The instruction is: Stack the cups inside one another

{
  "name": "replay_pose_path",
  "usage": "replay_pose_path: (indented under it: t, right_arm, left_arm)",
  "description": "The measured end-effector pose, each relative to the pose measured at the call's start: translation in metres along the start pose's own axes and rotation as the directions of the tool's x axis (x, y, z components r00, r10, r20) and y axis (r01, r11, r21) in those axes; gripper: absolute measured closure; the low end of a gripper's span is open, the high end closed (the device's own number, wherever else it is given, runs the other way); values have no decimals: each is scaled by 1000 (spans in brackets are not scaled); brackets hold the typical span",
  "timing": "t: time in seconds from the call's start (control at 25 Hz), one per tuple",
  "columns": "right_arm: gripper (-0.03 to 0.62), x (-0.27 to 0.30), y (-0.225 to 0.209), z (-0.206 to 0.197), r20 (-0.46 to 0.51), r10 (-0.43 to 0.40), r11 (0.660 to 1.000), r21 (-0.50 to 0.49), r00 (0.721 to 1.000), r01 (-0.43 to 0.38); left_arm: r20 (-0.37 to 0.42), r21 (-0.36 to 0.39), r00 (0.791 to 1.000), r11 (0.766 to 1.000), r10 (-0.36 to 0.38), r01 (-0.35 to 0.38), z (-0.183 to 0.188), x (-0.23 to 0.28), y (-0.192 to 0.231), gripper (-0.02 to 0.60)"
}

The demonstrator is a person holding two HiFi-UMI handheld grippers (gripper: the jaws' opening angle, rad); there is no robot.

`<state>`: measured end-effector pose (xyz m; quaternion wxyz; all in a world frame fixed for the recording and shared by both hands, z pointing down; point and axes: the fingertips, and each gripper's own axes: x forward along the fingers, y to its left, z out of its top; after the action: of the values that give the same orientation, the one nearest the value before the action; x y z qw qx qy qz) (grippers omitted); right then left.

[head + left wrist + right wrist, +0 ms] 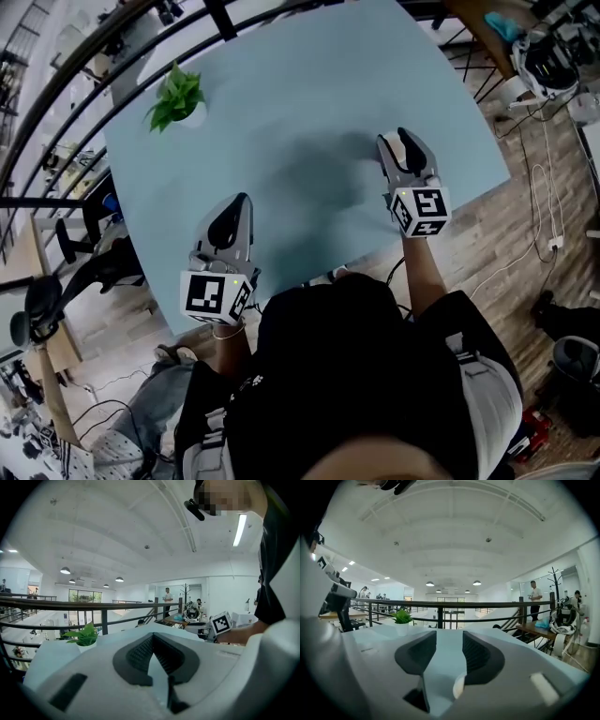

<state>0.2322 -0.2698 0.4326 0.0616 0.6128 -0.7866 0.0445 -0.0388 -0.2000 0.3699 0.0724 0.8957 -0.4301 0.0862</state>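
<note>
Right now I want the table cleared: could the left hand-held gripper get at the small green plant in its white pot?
Probably yes. Only bare light blue tabletop lies between the left hand-held gripper and the small green plant in its white pot. The jaws are together and would have to open first.

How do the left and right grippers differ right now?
The left gripper has its jaws shut, tips touching; the right gripper has its jaws apart. The left gripper sits near the table's near edge; the right gripper reaches farther in. Both hold nothing.
</note>
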Motion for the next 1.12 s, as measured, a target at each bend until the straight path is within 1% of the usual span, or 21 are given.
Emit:
replay_pose_path:
  t: [0.08, 0.28, 0.36, 0.52, 0.72, 0.96, 1.12]
  right_arm:
    - [436, -2, 13, 13, 32, 24, 1000, -2, 999, -24]
    - [552, -3, 50, 38, 97, 106, 994, -19, 990, -105]
    - [585, -2, 66, 44, 113, 144, 990, -23, 983, -143]
    - [585, 0, 95, 49, 117, 216, 976, -22, 969, -215]
    - [585, 3, 120, 47, 110, 273, 962, -14, 956, -273]
    - [585, 8, 134, 49, 105, 305, 952, -22, 947, -304]
    - [585, 10, 139, 49, 95, 317, 948, -18, 944, -317]
  left_arm:
    - [13, -6, 1000, 1000, 6, -6, 1, -4, 3, 597]
    - [35, -25, 999, 999, 39, -39, -1, -19, 15, 597]
    - [42, -37, 997, 998, 58, -56, -3, -25, 21, 597]
    - [41, -51, 996, 995, 83, -80, -8, -35, 29, 597]
    - [33, -52, 994, 993, 108, -106, -11, -47, 37, 597]
    - [36, -48, 990, 990, 134, -132, -10, -58, 48, 597]
    - [33, -47, 990, 990, 135, -133, -11, -60, 51, 597]
